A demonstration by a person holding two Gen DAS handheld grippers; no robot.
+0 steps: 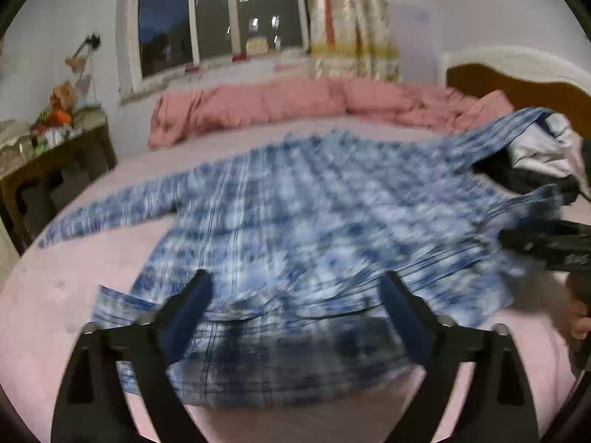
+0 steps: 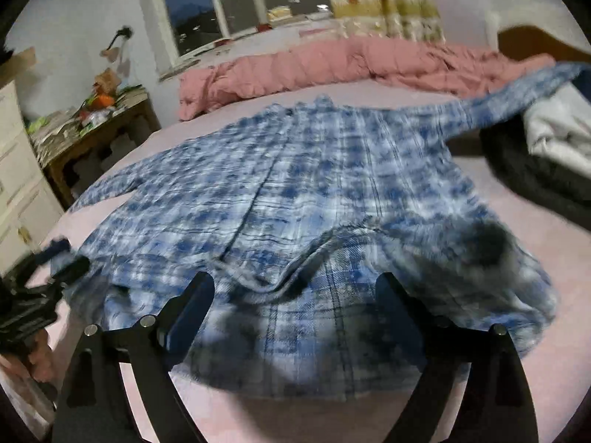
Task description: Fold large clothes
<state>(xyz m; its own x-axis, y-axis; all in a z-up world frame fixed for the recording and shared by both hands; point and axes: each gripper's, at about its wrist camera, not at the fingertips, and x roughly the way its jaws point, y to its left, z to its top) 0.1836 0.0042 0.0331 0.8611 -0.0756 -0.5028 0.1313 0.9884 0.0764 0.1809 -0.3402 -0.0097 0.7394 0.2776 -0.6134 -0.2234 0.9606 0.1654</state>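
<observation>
A blue and white plaid shirt lies spread out on the pink bed sheet, sleeves stretched to either side and hem towards me. The picture is blurred. My left gripper stands open over the hem's left part, fingers wide apart, the cloth lying below and between them with no pad pressing on it. My right gripper is open in the same way over the hem's right part, where the edge is rumpled into a fold. Each gripper shows at the edge of the other's view: the right gripper, the left gripper.
A rolled pink duvet runs along the bed's far side under the window. A pile of dark and white clothes lies at the right, under the shirt's right sleeve. A cluttered wooden side table stands at the left, a wooden headboard at the right.
</observation>
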